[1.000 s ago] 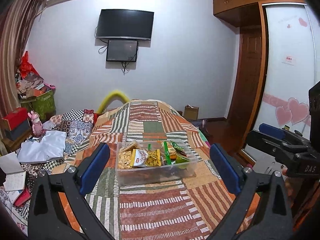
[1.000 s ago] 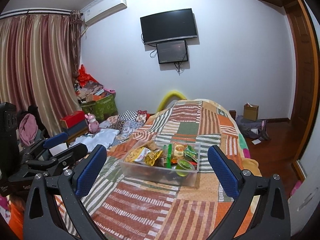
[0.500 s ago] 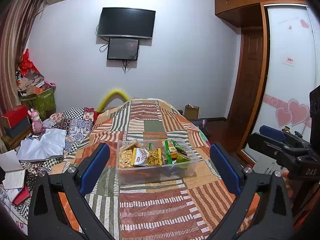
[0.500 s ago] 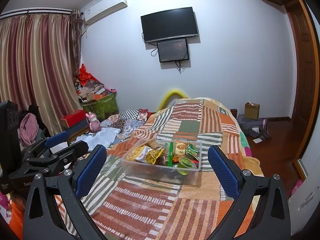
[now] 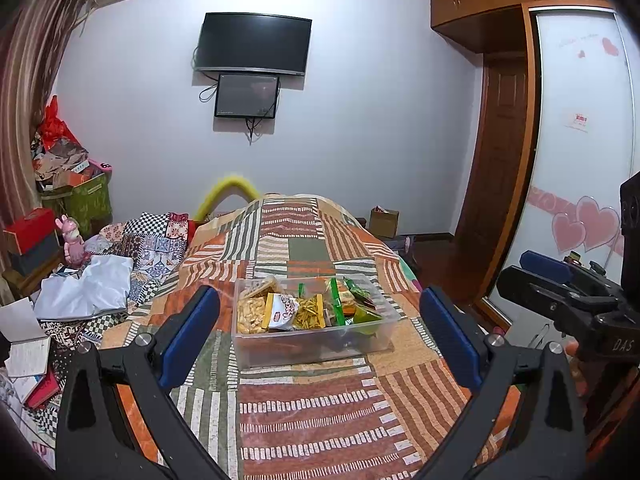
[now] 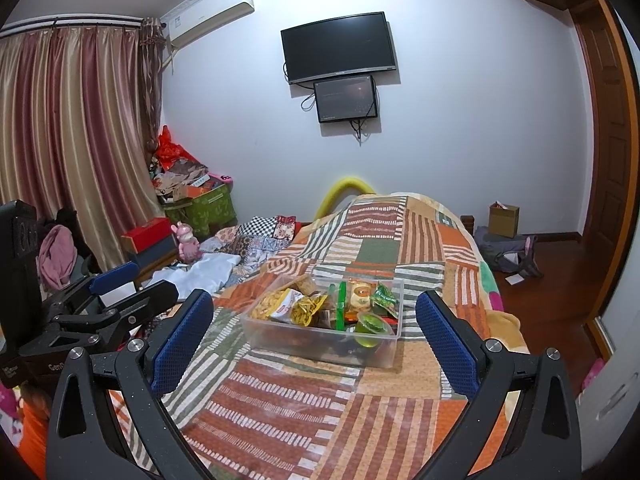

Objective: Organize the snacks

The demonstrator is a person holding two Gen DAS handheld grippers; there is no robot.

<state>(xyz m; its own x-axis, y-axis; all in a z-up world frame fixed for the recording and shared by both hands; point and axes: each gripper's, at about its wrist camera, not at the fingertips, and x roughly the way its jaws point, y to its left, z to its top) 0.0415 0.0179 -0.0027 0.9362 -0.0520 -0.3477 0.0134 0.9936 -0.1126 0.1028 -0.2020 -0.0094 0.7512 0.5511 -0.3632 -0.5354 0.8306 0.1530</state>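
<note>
A clear plastic box [image 5: 316, 340] full of snack packets stands on the patchwork bed cover; it also shows in the right wrist view [image 6: 320, 340]. Inside are yellow chip bags [image 5: 308, 312], a white and red packet [image 5: 282, 310], green packets [image 6: 384, 294] and a green jelly cup [image 6: 372, 326]. My left gripper [image 5: 318, 332] is open and empty, held above the bed short of the box. My right gripper [image 6: 316, 332] is open and empty too, to the right of the left one, also short of the box.
The patchwork bed [image 5: 304, 408] fills the foreground. Clothes and books [image 5: 88, 288] lie at the left, with boxes and a green bin [image 6: 200, 208] by the curtain. A wardrobe and door [image 5: 504, 168] stand at the right. A cardboard box [image 6: 503, 220] sits on the floor.
Both grippers have drifted slightly; the box sits a little lower and nearer in both views. Both stay open and empty.
</note>
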